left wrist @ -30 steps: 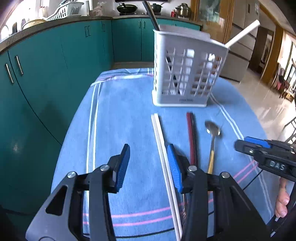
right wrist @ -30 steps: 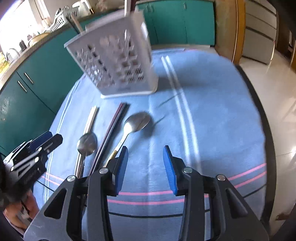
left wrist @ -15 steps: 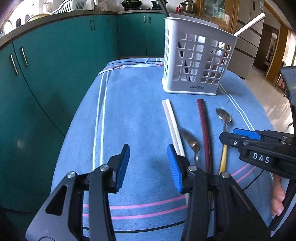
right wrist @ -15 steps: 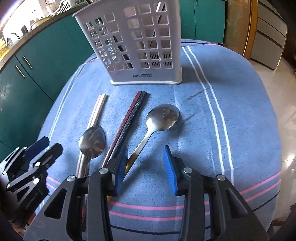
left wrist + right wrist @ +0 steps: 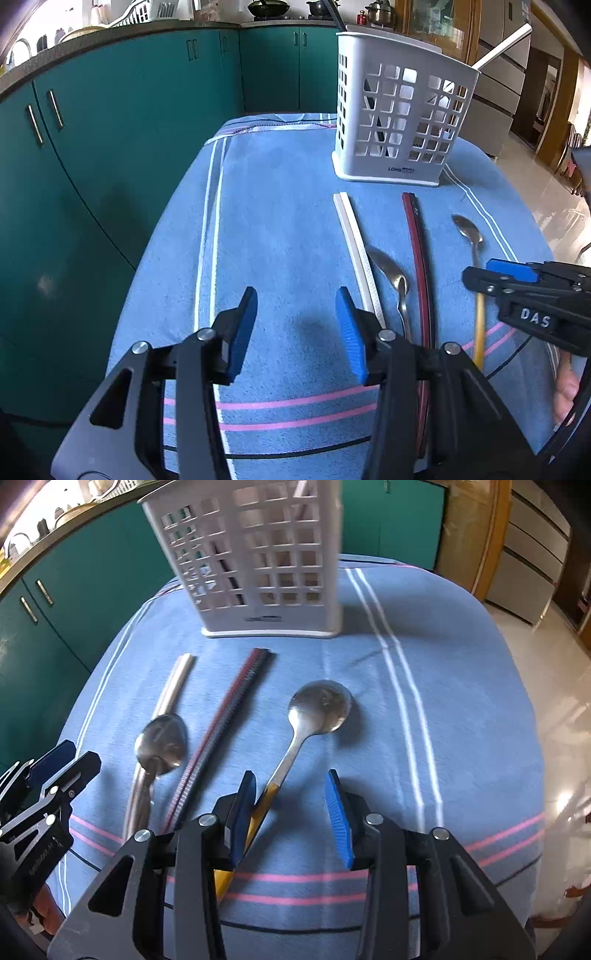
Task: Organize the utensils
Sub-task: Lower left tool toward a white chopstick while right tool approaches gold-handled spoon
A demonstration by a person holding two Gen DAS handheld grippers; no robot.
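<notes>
Steel spoons (image 5: pixel 319 705) two, chopstick pairs (image 5: pixel 225 716) two, basket (image 5: pixel 255 565) one, both hand-held grippers (image 5: pixel 295 332) (image 5: pixel 291 812) agape, empty.

The gold-handled spoon (image 5: pixel 318 706) had its handle partly hidden behind the right gripper (image 5: pixel 290 812); the caddy (image 5: pixel 255 559) top was cut off there, and its contents stayed unclear behind the lattice

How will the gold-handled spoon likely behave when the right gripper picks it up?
The gold-handled spoon looks polished, so probably slippery. It lies flat on the blue cloth, leaving little to grip. Its bowl may weigh that end down.
</notes>
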